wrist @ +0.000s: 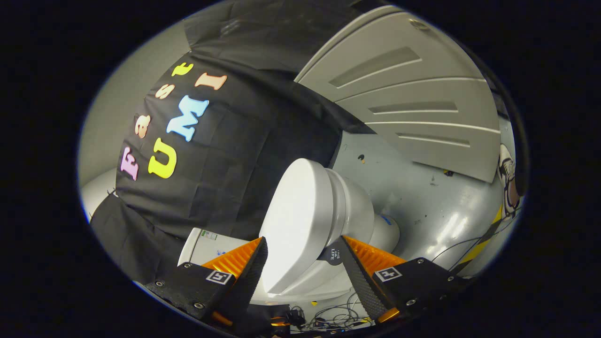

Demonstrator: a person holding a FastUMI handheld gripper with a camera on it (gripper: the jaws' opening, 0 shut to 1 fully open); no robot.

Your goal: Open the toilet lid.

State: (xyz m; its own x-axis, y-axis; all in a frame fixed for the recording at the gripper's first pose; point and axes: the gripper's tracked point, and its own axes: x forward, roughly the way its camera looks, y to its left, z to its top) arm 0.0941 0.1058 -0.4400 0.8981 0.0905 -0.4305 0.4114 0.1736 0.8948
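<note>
Gripper view: one toilet, one gripper, fingers spread.
Seen tilted: gripper (303,267) with two fingers parted, straddling the front of the toilet lid (293,225) at 6 o'clock, contact hard to judge. One toilet bowl (357,211) at 3 o'clock of the lid, one cistern (206,244) at 9 o'clock, one door (413,94) at 1 o'clock, cables (328,317) on the floor (422,197).

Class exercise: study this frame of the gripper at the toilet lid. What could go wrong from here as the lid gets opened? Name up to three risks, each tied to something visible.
1. The gripper is open, its fingers either side of the smooth lid edge; a shallow bite could slip off.
2. The lid looks barely raised from the seat; dropped, it would likely slam.
3. Loose cables lie on the floor below and might snag.
</note>
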